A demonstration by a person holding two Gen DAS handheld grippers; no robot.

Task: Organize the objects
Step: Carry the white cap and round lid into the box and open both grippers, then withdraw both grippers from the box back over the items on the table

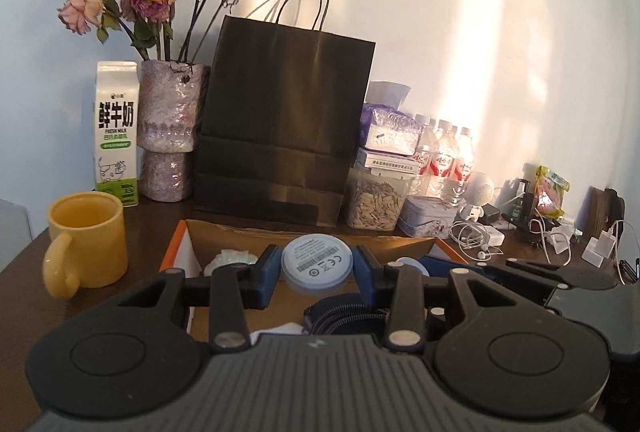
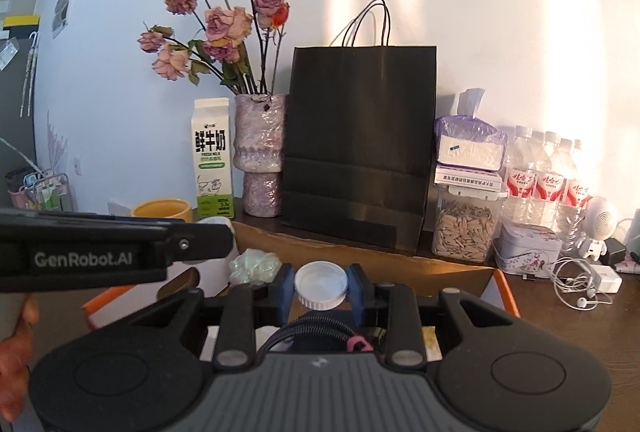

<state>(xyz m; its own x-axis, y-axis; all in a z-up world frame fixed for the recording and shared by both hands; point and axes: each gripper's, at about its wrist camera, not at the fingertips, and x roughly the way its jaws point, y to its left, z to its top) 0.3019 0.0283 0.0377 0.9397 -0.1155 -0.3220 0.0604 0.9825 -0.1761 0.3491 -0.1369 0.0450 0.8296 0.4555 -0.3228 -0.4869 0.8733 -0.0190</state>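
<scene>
My left gripper (image 1: 316, 266) is shut on a pale blue round device (image 1: 316, 262) whose labelled underside with a barcode faces the camera. It hangs above an open cardboard box (image 1: 312, 236) with orange flaps. My right gripper (image 2: 321, 286) is shut on a white ribbed bottle cap (image 2: 321, 284), held over the same cardboard box (image 2: 360, 256). In the box lie a dark zipped pouch (image 2: 316, 332), a pale green crumpled item (image 2: 256, 266) and other small things. The left gripper's body (image 2: 100, 256) crosses the left of the right wrist view, with a hand (image 2: 16, 352) below it.
A yellow mug (image 1: 86, 238), milk carton (image 1: 117, 132), vase of dried roses (image 1: 170, 136) and black paper bag (image 1: 286, 128) stand behind the box. To the right are a seed jar (image 1: 374, 200), tissues (image 1: 390, 128), water bottles (image 1: 446, 160), a tin (image 1: 428, 218), a small robot figure (image 1: 478, 196) and cables (image 1: 476, 236).
</scene>
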